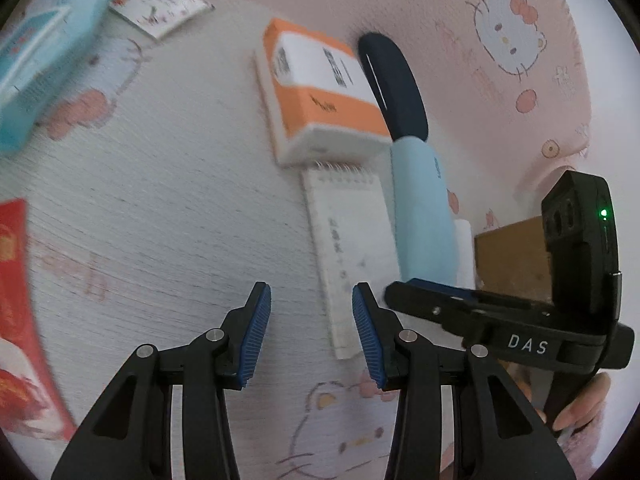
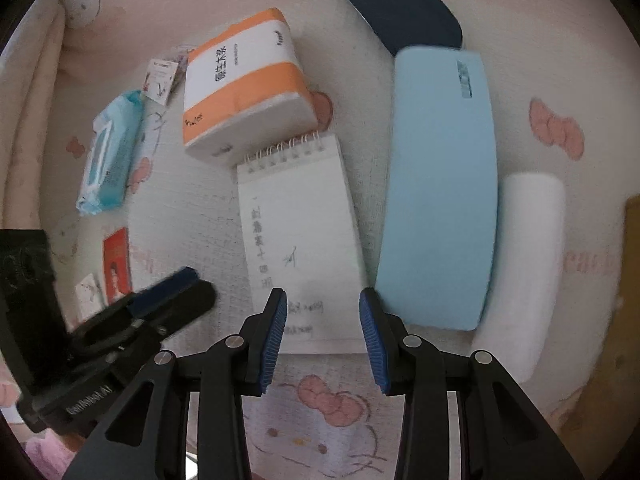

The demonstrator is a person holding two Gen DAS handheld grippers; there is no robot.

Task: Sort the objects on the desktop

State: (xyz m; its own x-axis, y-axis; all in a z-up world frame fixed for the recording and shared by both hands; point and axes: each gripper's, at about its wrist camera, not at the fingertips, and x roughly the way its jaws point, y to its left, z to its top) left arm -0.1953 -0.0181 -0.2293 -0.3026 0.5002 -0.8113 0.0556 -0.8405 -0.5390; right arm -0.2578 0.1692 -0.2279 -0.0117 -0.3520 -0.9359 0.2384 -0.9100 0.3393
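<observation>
Both tools hang over a surface under a pale cartoon-cat printed cloth (image 2: 320, 420), each with blue pads parted and nothing between them: the left tool (image 1: 311, 334) over bare cloth just left of a white spiral-bound notepad (image 2: 298, 240), the right tool (image 2: 323, 340) over that pad's near edge. The notepad's long axis runs away from the tools, its wire binding at the far end, just beside an orange-and-white tissue pack (image 2: 244, 84). A long light-blue case (image 2: 440, 188) lies parallel on the pad's right, its near corner just beside the right pad; a dark navy case (image 2: 394, 4) lies beyond it. Only the right view shows the white roll (image 2: 524, 264) fully. Open cloth lies left of the notepad, bounded by a red packet (image 1: 16, 312) and, farther off, a light-blue wipes pack (image 1: 36, 64).
</observation>
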